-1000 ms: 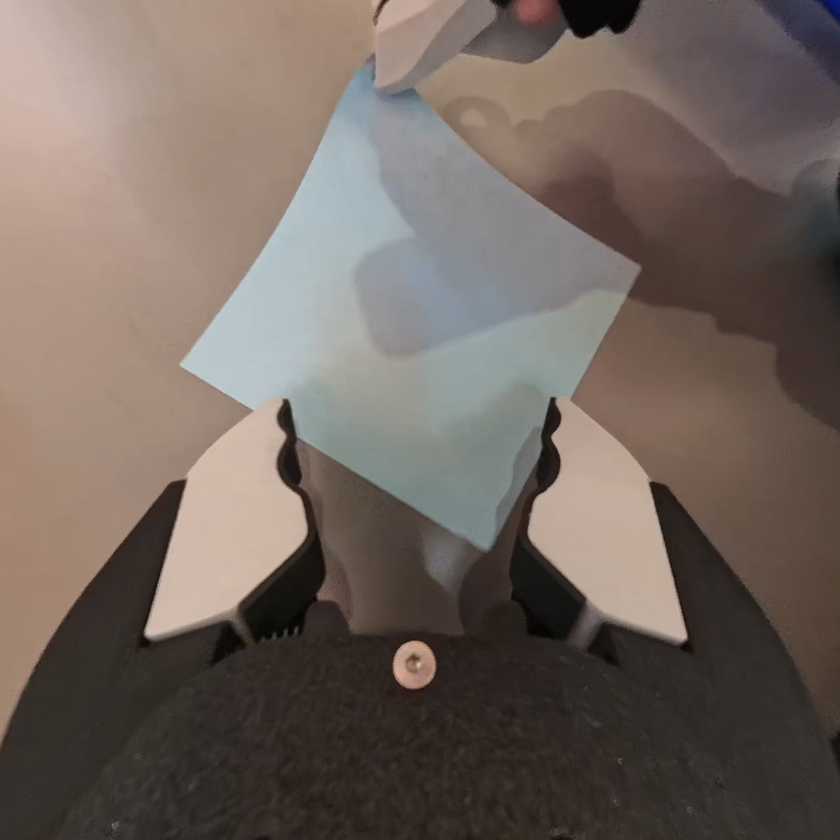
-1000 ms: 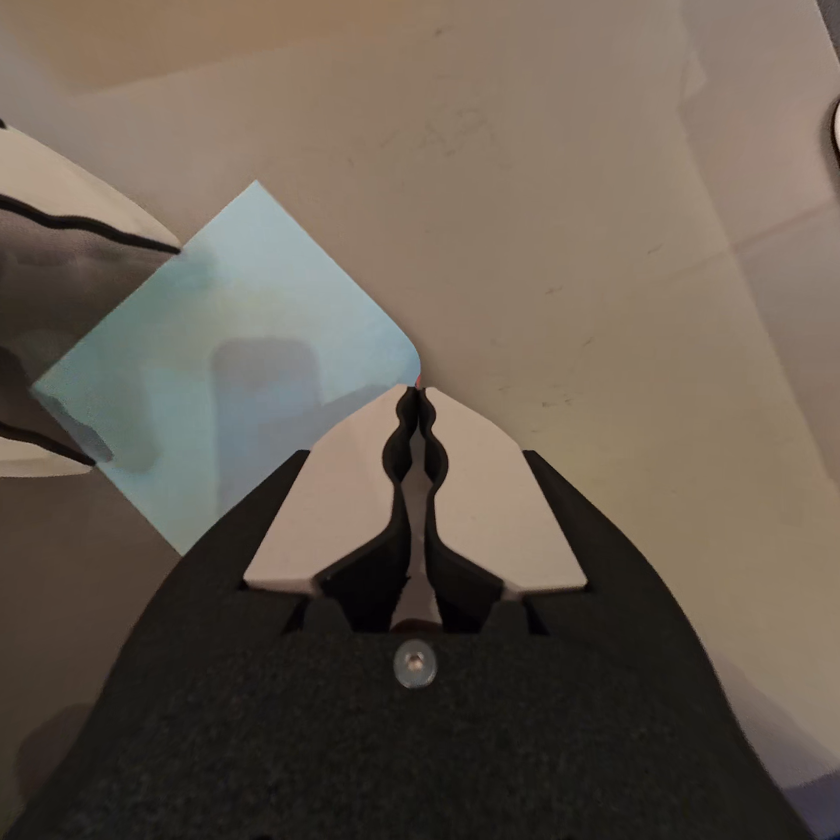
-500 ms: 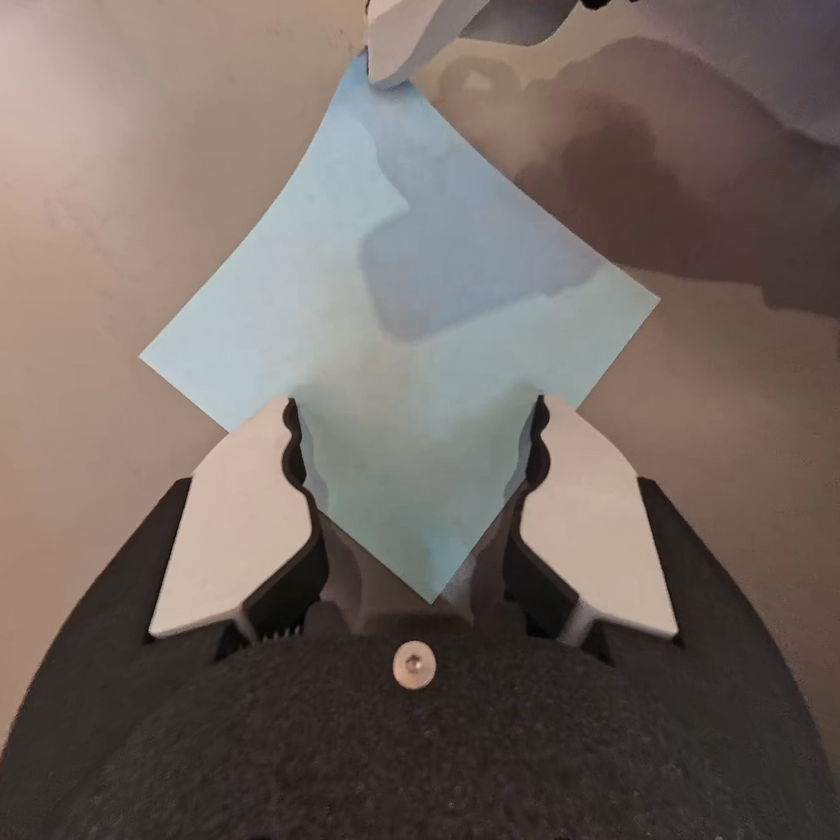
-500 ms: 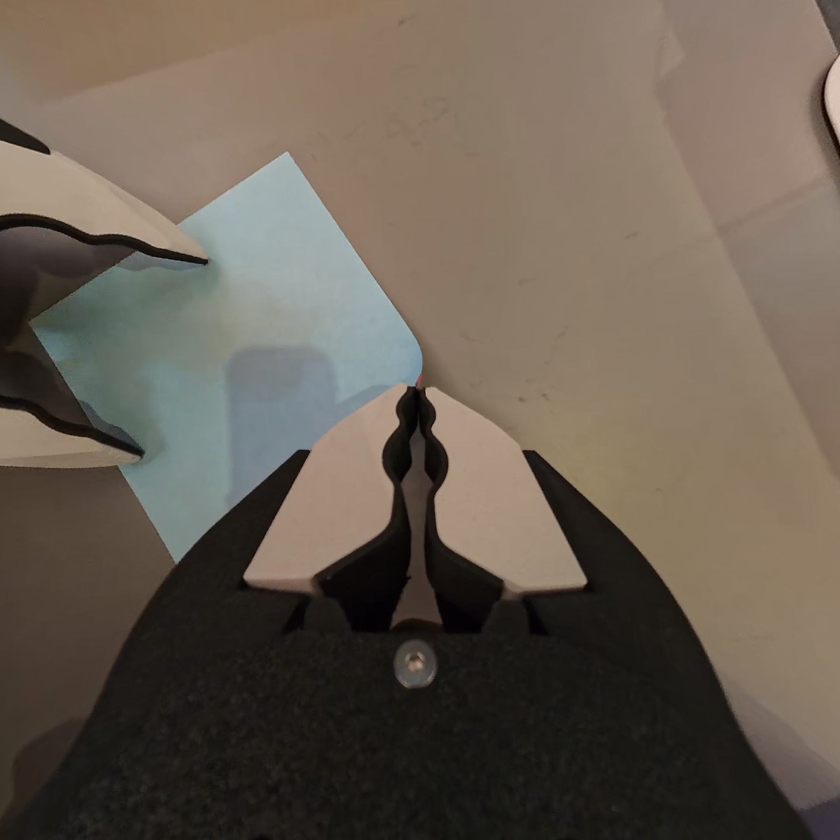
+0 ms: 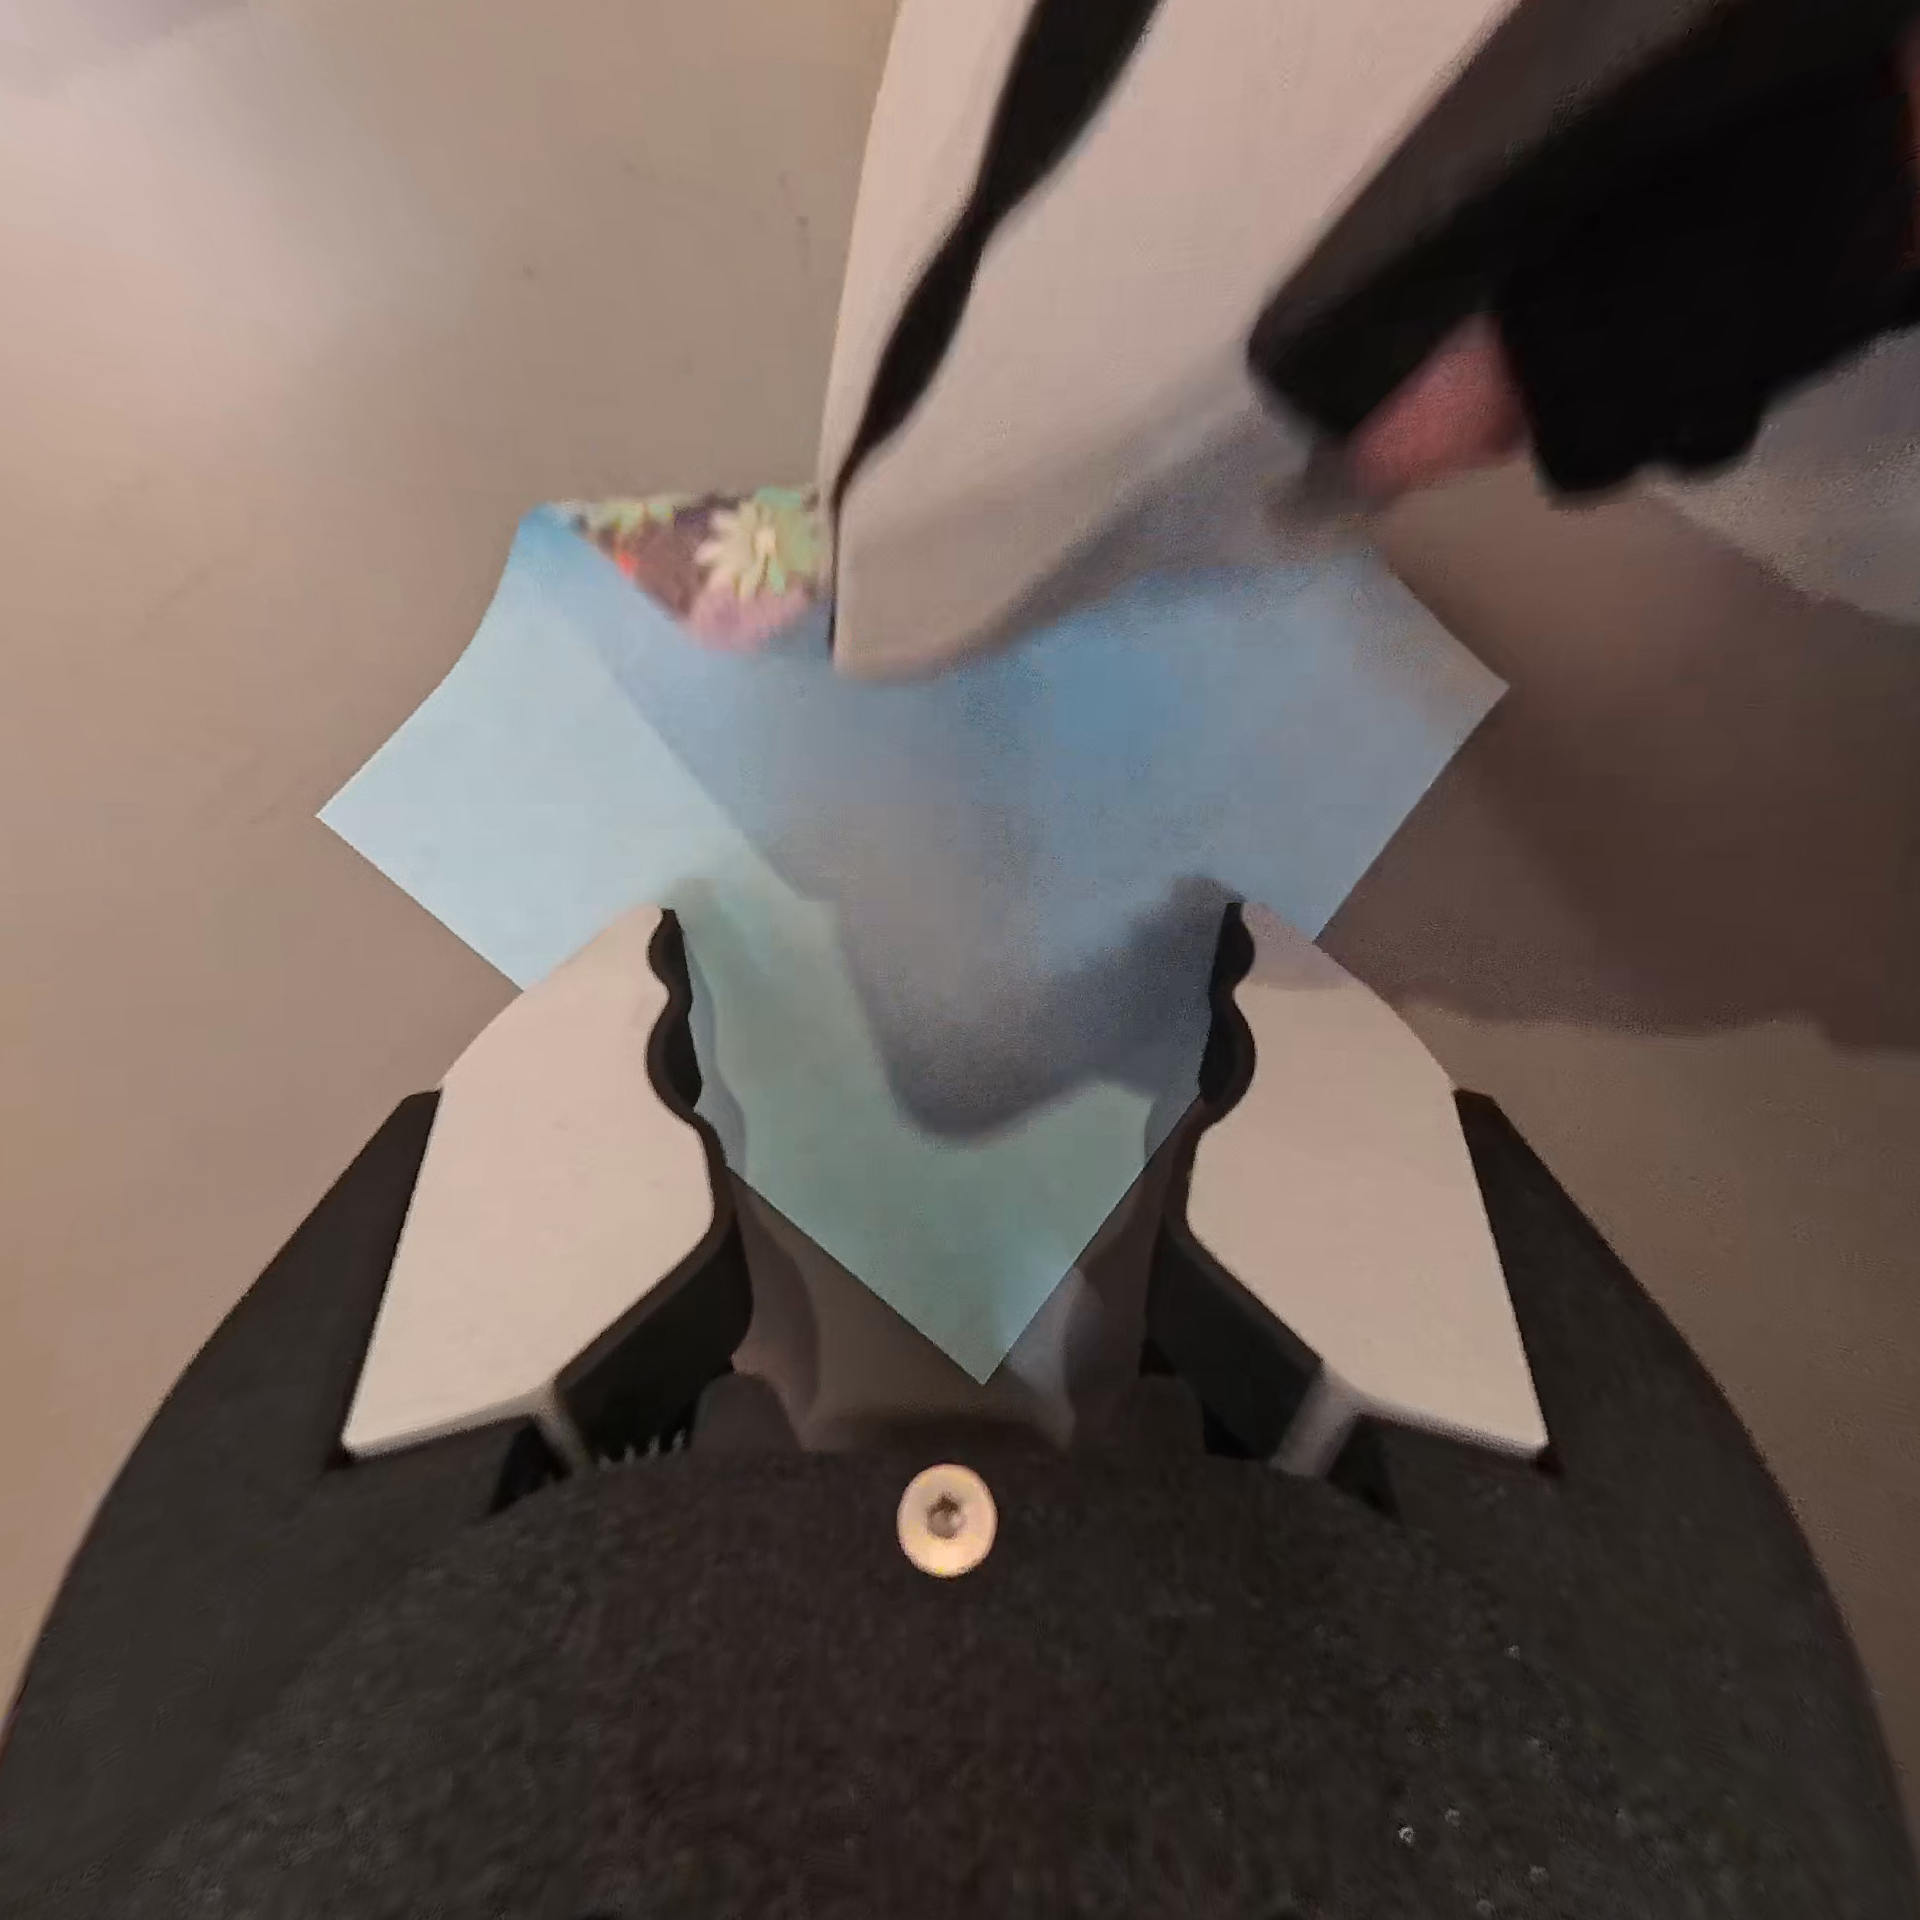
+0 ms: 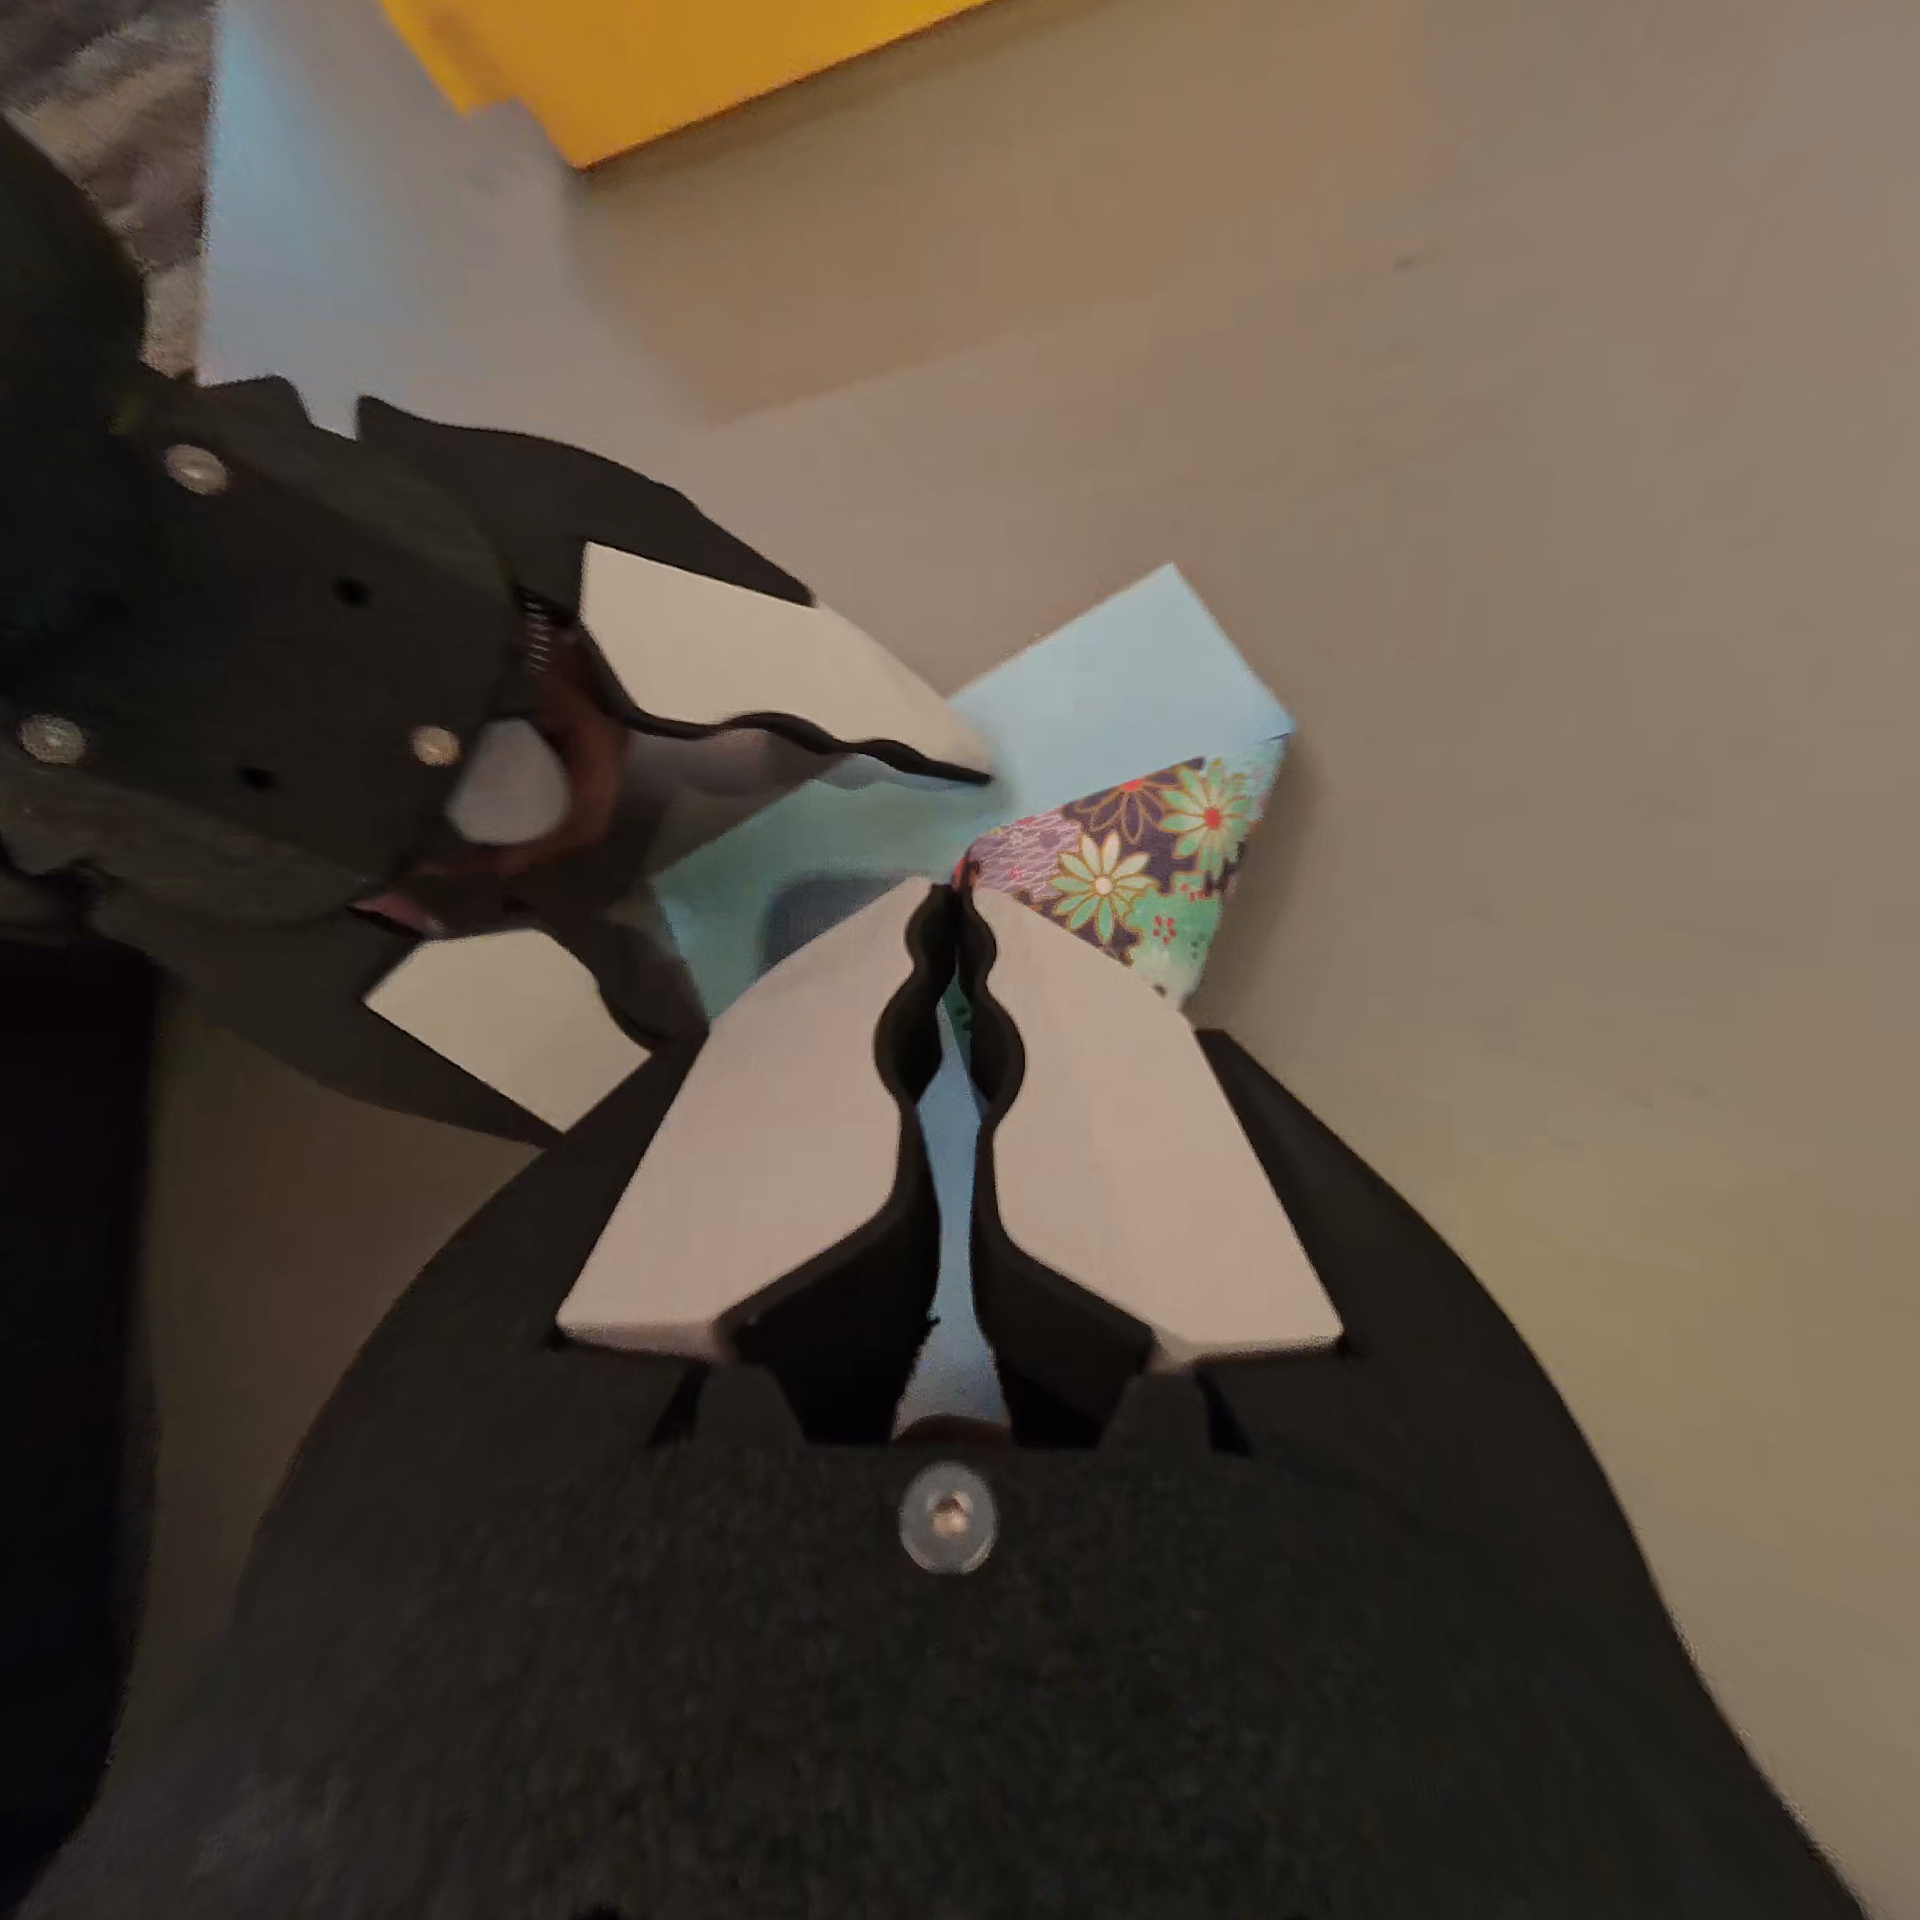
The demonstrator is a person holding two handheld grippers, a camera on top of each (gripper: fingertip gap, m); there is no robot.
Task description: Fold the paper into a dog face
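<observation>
Fingers of my right gripper (image 6: 954, 904) pinch the folded-over corner of the paper (image 5: 540, 790); my left gripper (image 5: 951, 935) stands wide open around its near corner.

Both views are dim and warm-toned, the beige surface (image 5: 312, 416) lit softly and unevenly — paler toward its upper left corner in the left wrist view. A soft-edged shadow darkens the blue paper (image 5: 582, 790) at its middle. The right gripper (image 5: 842, 665) above the paper is smeared by motion blur. Wide-angle distortion bows the edges — the left gripper (image 6: 790, 883) looks slightly soft.
</observation>
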